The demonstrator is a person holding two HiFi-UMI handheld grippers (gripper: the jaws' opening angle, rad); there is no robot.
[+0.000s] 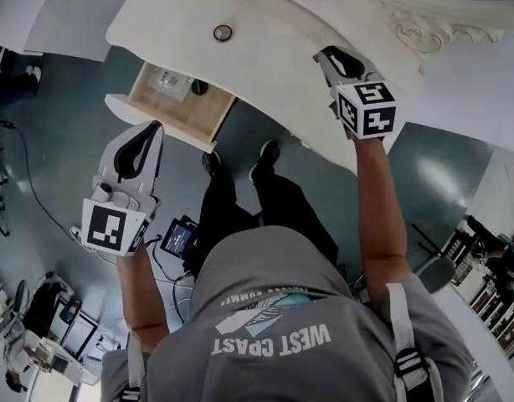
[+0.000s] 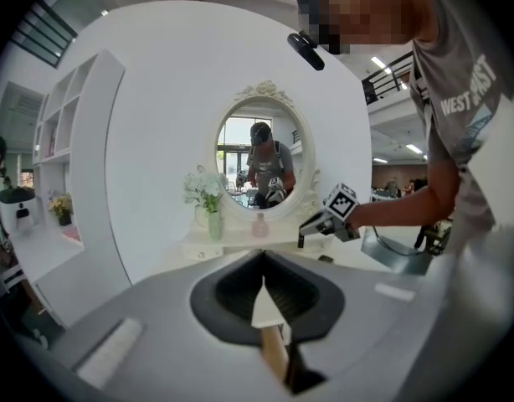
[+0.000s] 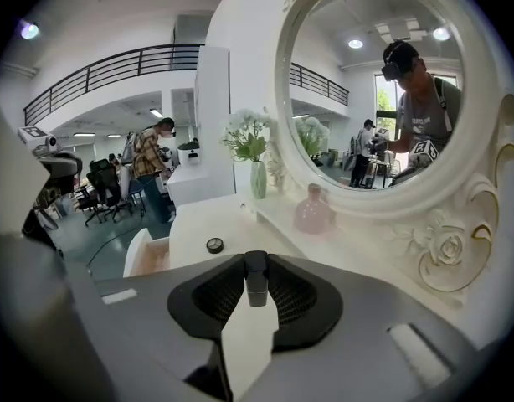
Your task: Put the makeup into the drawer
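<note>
open-plan office, dressing table point(image 1: 274, 57), mezzanine railing point(image 3: 106, 72), desk chairs point(image 3: 100, 198)

mirror point(image 3: 370, 90): oval, white frame | pink bottle point(image 3: 312, 210): below mirror | vase point(image 3: 258, 179): flowers

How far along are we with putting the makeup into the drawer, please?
Done: the drawer is open and already holds a few items. In hand: the right gripper grips a small dark tube above the table. Left: that tube and the round compact on the table have yet to go in. The left gripper is shut and empty.
</note>
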